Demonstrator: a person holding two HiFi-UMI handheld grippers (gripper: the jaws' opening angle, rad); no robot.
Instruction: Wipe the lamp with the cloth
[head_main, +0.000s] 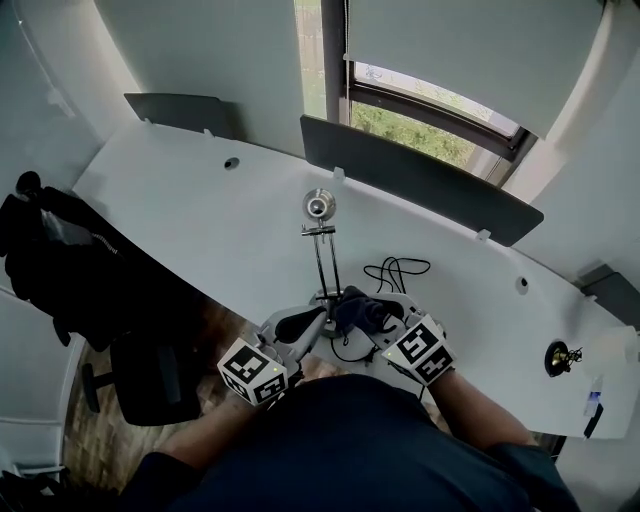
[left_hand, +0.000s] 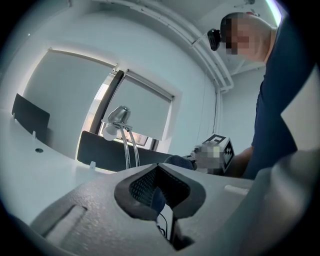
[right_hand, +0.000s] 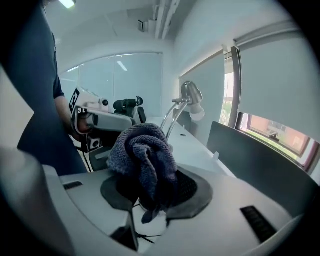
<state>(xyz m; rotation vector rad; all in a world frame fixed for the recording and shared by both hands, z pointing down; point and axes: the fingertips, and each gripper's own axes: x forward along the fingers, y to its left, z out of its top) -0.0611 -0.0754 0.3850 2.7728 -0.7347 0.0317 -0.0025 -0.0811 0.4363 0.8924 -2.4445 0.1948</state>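
A white curved desk (head_main: 200, 210) fills most of the head view. Dark divider panels (head_main: 420, 180) stand along its far edge, and a window (head_main: 425, 135) with greenery outside sits at 1 o'clock. At 9 o'clock a black jacket (head_main: 70, 270) is draped over a dark office chair (head_main: 150, 385) beside the desk.

The lamp (head_main: 319, 206) stands on the desk near the middle of the picture. Its small round chrome head is at 12 o'clock from the two grippers, and its thin twin rods run down toward them. The base is hard to make out, as the grippers sit close in front of it.

The left gripper (head_main: 305, 322) is at 6 o'clock from the lamp head. In its own view the dark pads meet at the tips, with nothing pinched between them. The lamp rises at 11 o'clock beyond the jaws.

The right gripper (head_main: 368, 318) is just beside the left one, on its 3 o'clock side. Its claw is clamped on the cloth (right_hand: 142, 155), a bunched dark blue-grey knit wad that bulges up above the pads. In the head view the cloth lies near the foot of the rods. I cannot tell whether it touches them.

A loose black cable (head_main: 397, 270) lies on the desk at 1 o'clock from the cloth.
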